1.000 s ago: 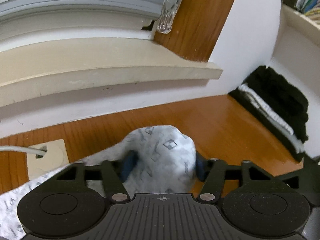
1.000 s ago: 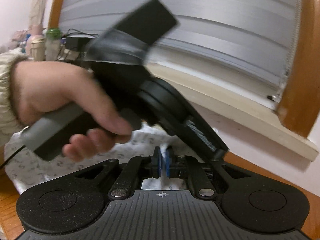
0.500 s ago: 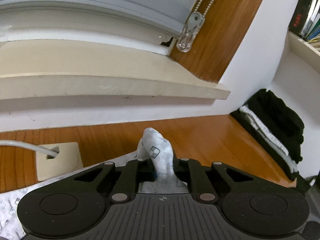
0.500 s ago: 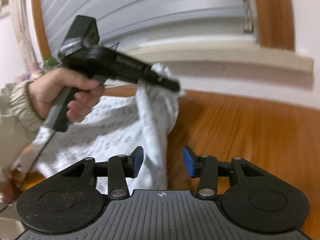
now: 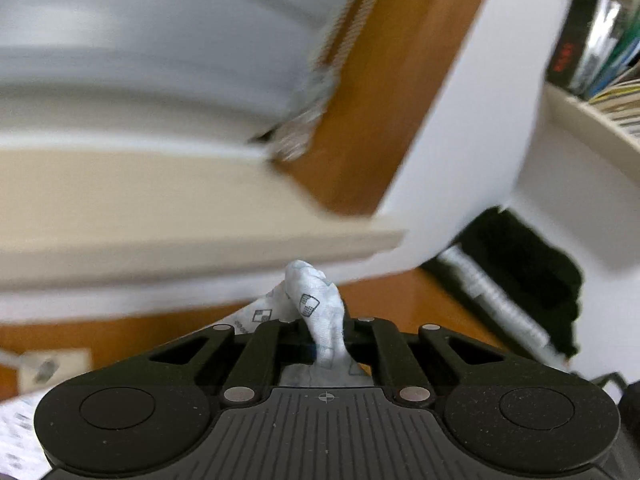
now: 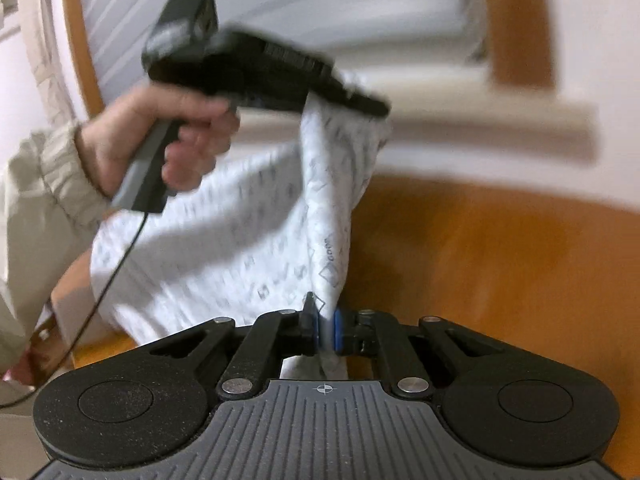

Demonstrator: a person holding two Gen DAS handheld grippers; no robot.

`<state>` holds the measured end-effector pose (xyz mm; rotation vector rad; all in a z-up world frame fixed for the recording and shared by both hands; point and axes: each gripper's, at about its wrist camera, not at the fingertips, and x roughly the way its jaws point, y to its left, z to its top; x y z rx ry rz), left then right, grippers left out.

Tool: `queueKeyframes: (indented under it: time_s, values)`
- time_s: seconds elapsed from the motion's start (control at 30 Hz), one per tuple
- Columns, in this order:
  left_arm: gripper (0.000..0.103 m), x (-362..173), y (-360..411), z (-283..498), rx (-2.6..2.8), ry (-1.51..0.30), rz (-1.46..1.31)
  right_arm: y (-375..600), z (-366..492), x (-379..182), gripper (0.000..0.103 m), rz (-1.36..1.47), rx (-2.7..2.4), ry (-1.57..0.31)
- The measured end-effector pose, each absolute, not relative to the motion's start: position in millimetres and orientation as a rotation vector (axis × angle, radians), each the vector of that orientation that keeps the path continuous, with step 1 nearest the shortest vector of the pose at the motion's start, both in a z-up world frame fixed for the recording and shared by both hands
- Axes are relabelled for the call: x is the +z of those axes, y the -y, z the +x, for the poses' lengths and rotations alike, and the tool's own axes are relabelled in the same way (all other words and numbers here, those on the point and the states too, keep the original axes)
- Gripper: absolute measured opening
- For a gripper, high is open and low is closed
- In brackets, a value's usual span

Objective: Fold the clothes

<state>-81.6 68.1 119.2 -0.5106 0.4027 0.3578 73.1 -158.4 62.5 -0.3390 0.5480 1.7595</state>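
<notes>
Both grippers pinch the white patterned garment (image 6: pixel 248 240), which hangs above the wooden table (image 6: pixel 500 260): the left gripper (image 5: pixel 326 340) closing on a bunched corner, the right gripper (image 6: pixel 327 330) clamping an edge. A stack of dark folded clothes (image 5: pixel 532 280) lies near the wall, well apart, below a beige windowsill (image 5: pixel 160 208) and blinds (image 5: pixel 140 40).

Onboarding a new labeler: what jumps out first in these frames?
A white garment with a small grey print hangs stretched above the orange-brown wooden tabletop, pinched at both ends. The right gripper is shut on its near edge at bottom centre; the left gripper, in a hand at upper left, is closing on a bunched corner. Black and white folded clothes sit far right.
</notes>
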Motion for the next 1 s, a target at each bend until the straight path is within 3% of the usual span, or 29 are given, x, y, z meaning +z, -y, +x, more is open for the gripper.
queueKeyframes:
  time_s: [0.27, 0.43, 0.57, 0.77, 1.0]
  values:
    - [0.007, 256, -9, 41, 0.109, -0.23, -0.501, 260, 156, 226, 0.007, -0.378, 1.389, -0.221]
    - [0.007, 345, 29, 83, -0.022, -0.109, -0.481, 313, 153, 338, 0.007, -0.42, 1.197, -0.026]
    - [0.007, 364, 36, 78, -0.069, -0.062, -0.498, 327, 123, 380, 0.007, -0.421, 1.197, 0.059]
    - [0.007, 296, -5, 30, -0.02, -0.148, -0.529, 274, 70, 327, 0.007, -0.538, 1.364, -0.01]
    - [0.007, 130, -103, -118, 0.204, -0.381, -0.617, 165, -56, 173, 0.007, -0.739, 1.749, -0.233]
